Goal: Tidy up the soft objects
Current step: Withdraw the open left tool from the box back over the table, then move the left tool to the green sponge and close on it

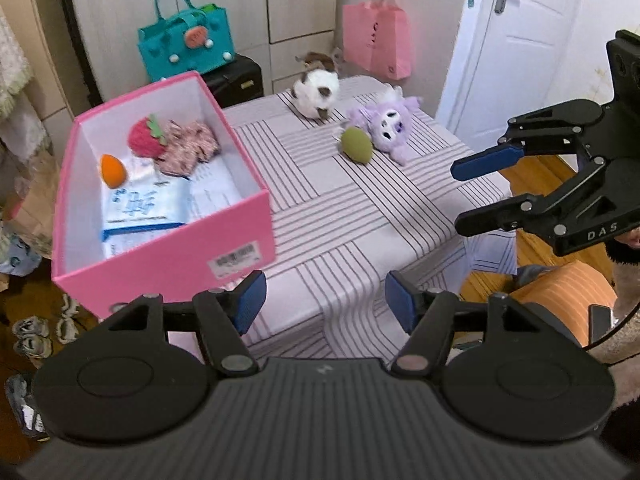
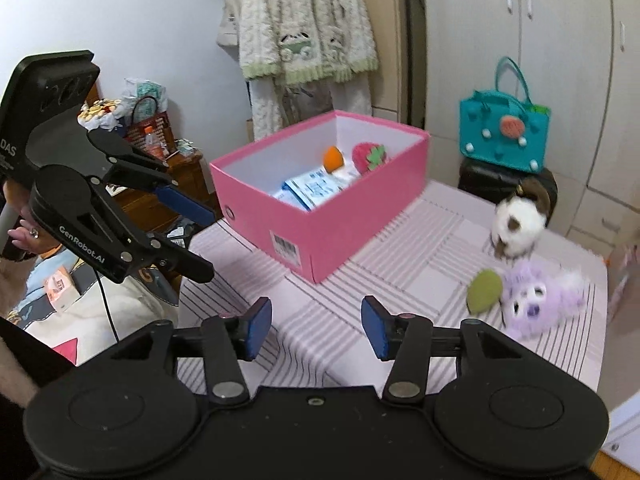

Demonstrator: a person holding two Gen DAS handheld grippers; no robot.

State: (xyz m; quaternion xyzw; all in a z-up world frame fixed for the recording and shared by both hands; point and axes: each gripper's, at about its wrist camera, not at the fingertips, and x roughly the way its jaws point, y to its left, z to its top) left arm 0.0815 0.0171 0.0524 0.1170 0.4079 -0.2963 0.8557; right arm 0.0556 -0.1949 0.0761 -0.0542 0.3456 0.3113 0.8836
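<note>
Striped bench (image 1: 360, 220) holds pink box (image 1: 240, 236), green toy (image 1: 357, 145), purple plush (image 1: 386, 124); left hand-held gripper (image 1: 324, 304) and right hand-held gripper (image 2: 316, 328) both apart, empty.

My right gripper (image 2: 316, 328) hangs over the striped tablecloth (image 2: 400, 248) with its 2 blue pads apart and nothing between them. Ahead sits the pink box (image 2: 320, 232), holding an orange toy (image 2: 333, 159), a strawberry plush (image 2: 370, 157) and a blue-white packet (image 2: 312, 190). To the right lie a green plush (image 2: 485, 291) touching a purple plush (image 2: 540, 296), with a white-and-brown plush (image 2: 518, 222) behind. My left gripper (image 2: 208, 242) shows at left, open and empty.
</note>
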